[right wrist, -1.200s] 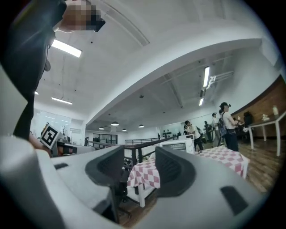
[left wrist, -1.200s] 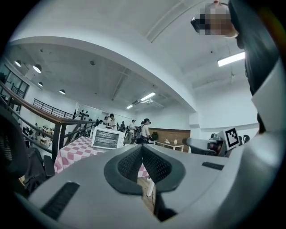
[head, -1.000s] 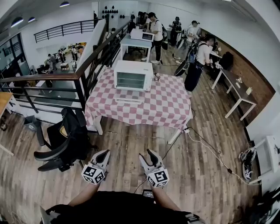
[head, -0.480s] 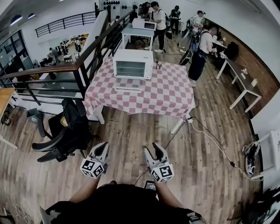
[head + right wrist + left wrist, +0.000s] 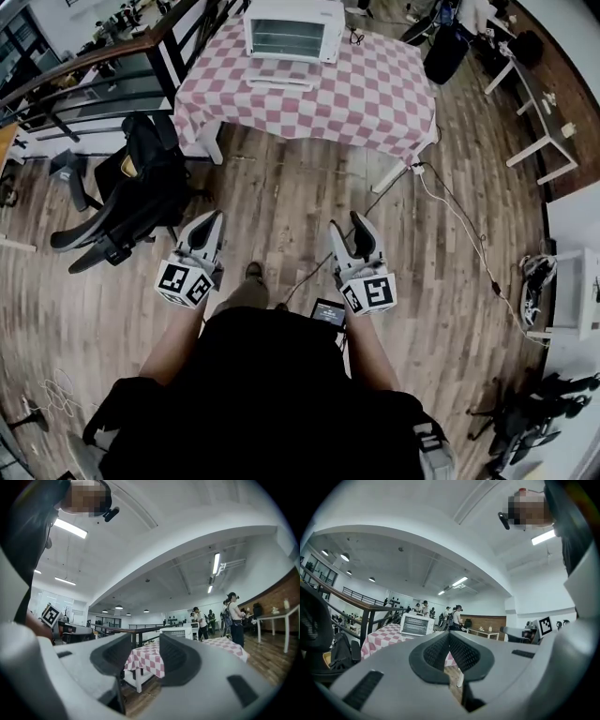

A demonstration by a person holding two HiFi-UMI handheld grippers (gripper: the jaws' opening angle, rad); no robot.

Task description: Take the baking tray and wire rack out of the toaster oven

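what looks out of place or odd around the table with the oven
Nothing looks spilled or broken. One thing stands out: a loose cable trails from the corner of the checkered table across the wooden floor, where someone could trip on it. The toaster oven sits square on the table.

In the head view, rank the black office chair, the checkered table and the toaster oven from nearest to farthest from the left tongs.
1. Black office chair, just to the left of the left tongs.
2. Checkered table, farther ahead of the tongs.
3. Toaster oven, standing toward the table's far edge.
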